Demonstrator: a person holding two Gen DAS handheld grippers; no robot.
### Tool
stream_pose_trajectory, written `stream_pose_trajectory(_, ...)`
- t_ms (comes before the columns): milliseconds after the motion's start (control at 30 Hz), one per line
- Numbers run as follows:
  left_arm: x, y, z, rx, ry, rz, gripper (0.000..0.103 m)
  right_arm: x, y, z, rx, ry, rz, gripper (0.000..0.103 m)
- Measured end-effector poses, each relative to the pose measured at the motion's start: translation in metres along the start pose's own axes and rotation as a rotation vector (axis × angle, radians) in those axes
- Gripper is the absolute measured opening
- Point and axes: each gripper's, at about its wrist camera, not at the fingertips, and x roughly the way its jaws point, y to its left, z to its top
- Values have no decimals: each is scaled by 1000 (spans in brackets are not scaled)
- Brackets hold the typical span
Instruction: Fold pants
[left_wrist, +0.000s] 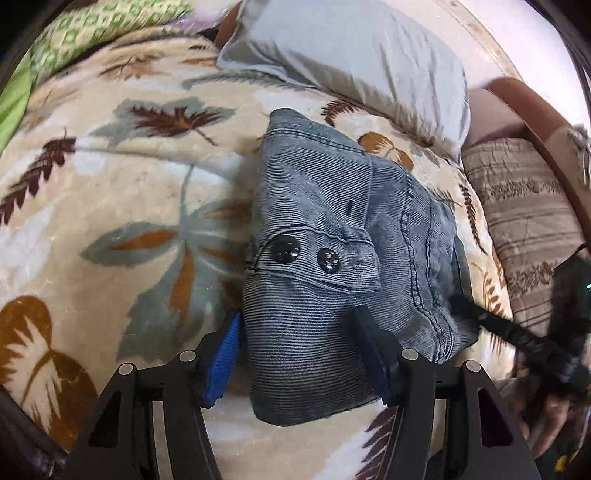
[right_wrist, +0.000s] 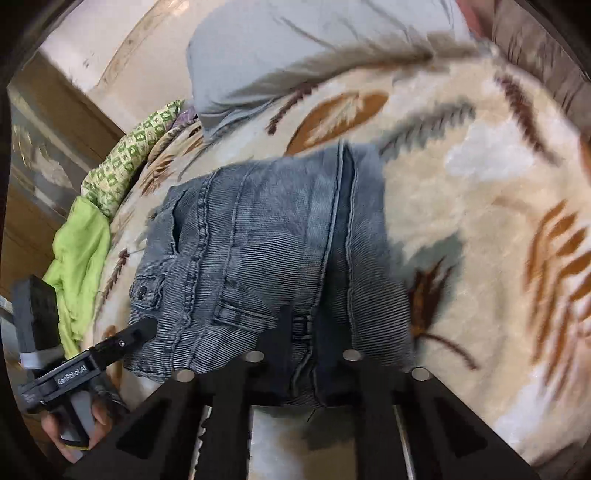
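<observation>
Pants (left_wrist: 314, 258) soft, heavyish denim, floppy; take hold at waistband. Left gripper (left_wrist: 299, 332) pinches the folded bundle below its buttons (left_wrist: 284, 249). Right gripper (right_wrist: 303, 332) pressed together on waistband.

One pants (left_wrist: 317, 258), two hand-held grippers (left_wrist: 299, 347) (right_wrist: 303, 369), one pillow (left_wrist: 351, 55), two buttons (left_wrist: 284, 249).

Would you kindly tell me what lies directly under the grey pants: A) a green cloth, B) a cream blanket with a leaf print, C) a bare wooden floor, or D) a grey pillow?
B: the pants rest on the cream blanket, with leaf print showing all around them.
</observation>
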Motion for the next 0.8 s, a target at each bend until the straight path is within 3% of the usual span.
stream_pose_trajectory(67, -5, -2, -5, 13, -4, -10, 60, -18, 1, -2, -2, -57, -13, 8)
stream_pose_trajectory(200, 2, 0, -11, 9, 16, -7, 66, 12, -9, -13, 6, 33, -72, 9)
stream_pose_trajectory(300, -5, 2, -10, -2, 8, -7, 66, 6, -9, -10, 20, 13, -33, 16)
stream_pose_trajectory(400, -10, 6, -7, -32, 2, -45, 62, -7, -21, -12, 91, -33, 59, 57)
stream_pose_trajectory(433, -14, 8, -7, -41, -2, -64, 63, -15, -26, -11, 117, -63, 78, 77)
stream_pose_trajectory(467, -17, 11, -6, -54, -6, -82, 63, -18, -28, -10, 131, -85, 81, 85)
stream_pose_trajectory(533, -21, 19, -5, -87, -10, -99, 63, -19, -37, -7, 167, -93, 54, 86)
stream_pose_trajectory(633, -17, 29, -8, -113, 9, -91, 62, 5, -58, -9, 256, 11, 44, 86)
stream_pose_trajectory(700, -7, 30, -10, -122, 50, -74, 56, 3, -61, -12, 270, 4, 70, 86)
stream_pose_trajectory(767, -6, 31, -10, -126, 48, -97, 44, 3, -52, -7, 231, 15, 114, 61)
stream_pose_trajectory(800, -7, 30, -8, -124, 43, -97, 42, 3, -47, -8, 200, 16, 74, 54)
